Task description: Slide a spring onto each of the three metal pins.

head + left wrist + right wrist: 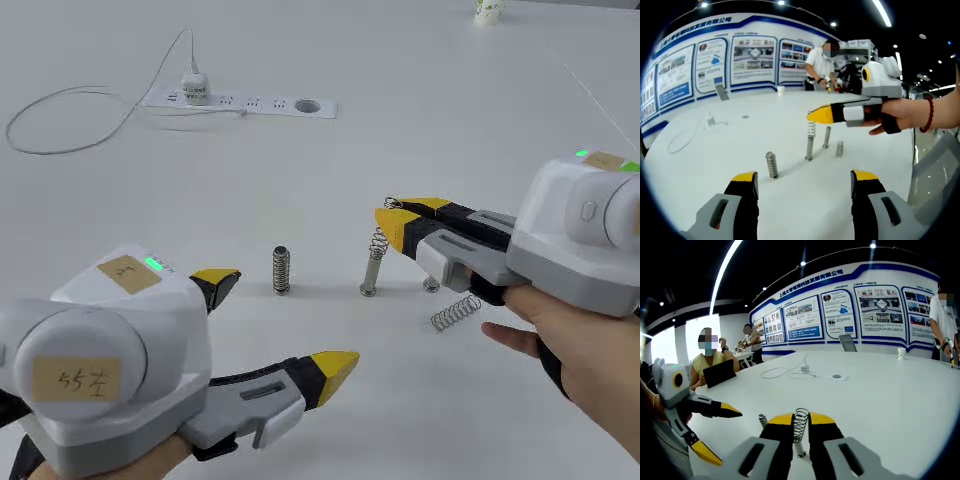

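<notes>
While the right gripper pinched a silvery coiled spring atop the mid-frame pin, left gripper agape, sticker "55".

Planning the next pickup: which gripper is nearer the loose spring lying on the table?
Right. The right gripper, at the middle pin, is just beyond the loose spring; the left gripper sits open, well off to its left.

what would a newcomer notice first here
The right gripper pinches a spring at the top of the middle pin. Left of it a second pin already wears a fitted spring, and a loose spring lies on the table to the right. The left gripper is open at lower left.
</notes>
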Available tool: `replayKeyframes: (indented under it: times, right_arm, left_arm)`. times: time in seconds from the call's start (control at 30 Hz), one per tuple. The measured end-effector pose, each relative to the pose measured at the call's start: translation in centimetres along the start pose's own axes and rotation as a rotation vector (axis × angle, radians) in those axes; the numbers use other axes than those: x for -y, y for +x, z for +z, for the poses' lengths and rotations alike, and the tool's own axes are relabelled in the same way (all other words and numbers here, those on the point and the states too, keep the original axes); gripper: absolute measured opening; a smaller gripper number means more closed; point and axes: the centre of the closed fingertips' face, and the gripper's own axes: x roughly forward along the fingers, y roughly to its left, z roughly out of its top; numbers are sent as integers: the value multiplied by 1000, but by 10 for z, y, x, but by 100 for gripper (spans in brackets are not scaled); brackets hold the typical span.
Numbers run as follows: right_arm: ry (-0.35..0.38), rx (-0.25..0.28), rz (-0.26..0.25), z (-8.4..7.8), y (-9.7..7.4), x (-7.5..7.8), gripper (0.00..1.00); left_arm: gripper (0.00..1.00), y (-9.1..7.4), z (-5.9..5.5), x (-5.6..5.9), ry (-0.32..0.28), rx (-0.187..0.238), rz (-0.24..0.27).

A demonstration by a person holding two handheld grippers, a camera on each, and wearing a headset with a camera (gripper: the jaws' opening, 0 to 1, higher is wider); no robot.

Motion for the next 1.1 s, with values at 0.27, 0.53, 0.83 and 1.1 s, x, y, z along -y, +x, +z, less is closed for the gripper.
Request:
replayKeyframes:
  times: [0.27,0.53,0.83,1.1]
  right_arm:
    - [-78,-20,-9,-10,1,-3,11]
    - [-115,-8,-25,-10,2,-6,12]
    - [-195,-33,-42,-17,0,-10,12]
    - [-210,-62,-51,-27,1,-11,12]
  left_arm:
    - [76,0,-2,-1,-1,-7,3]
    - [75,1,-5,-2,10,-26,8]
    - [74,0,-5,-3,11,-22,12]
    - [74,-1,-4,-3,9,-21,13]
